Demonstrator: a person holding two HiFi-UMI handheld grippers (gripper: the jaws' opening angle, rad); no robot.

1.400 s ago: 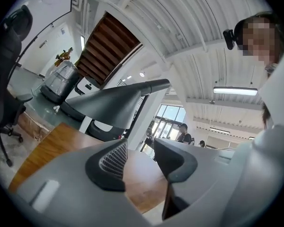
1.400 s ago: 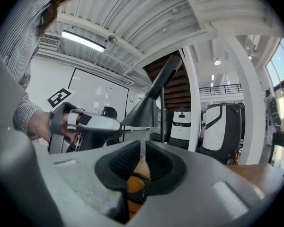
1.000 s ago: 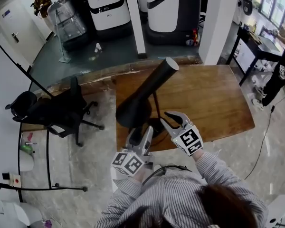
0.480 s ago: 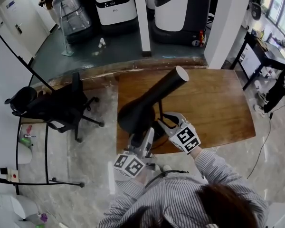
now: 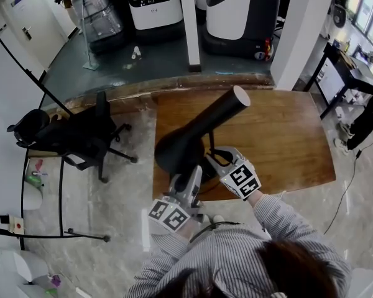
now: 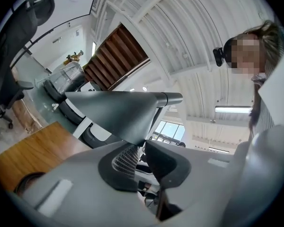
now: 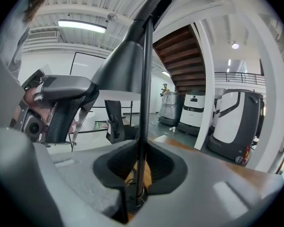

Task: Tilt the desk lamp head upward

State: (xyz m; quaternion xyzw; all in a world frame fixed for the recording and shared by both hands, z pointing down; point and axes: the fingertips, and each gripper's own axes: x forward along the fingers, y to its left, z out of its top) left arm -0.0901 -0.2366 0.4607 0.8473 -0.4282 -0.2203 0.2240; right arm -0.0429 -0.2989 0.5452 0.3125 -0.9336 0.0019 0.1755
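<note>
The black lamp head [image 5: 202,129] hangs over the near left part of the wooden table [image 5: 280,135]. In the head view its long axis runs from the wide mouth at about 7 o'clock to the narrow end at about 1 o'clock.

Our left gripper [image 5: 188,177] is the nearer one. The mouth lies at 12 o'clock from it, and its fingers have just been closing, so that they now pinch the lower rim of the mouth.

Our right gripper [image 5: 219,157] sits at about 3 o'clock from the mouth. Its fingers are apart, with the thin stem [image 7: 143,103] upright between them, and we see no squeeze on it.

We judge the tilt will turn on the left gripper lifting the rim while the stem stays put.
</note>
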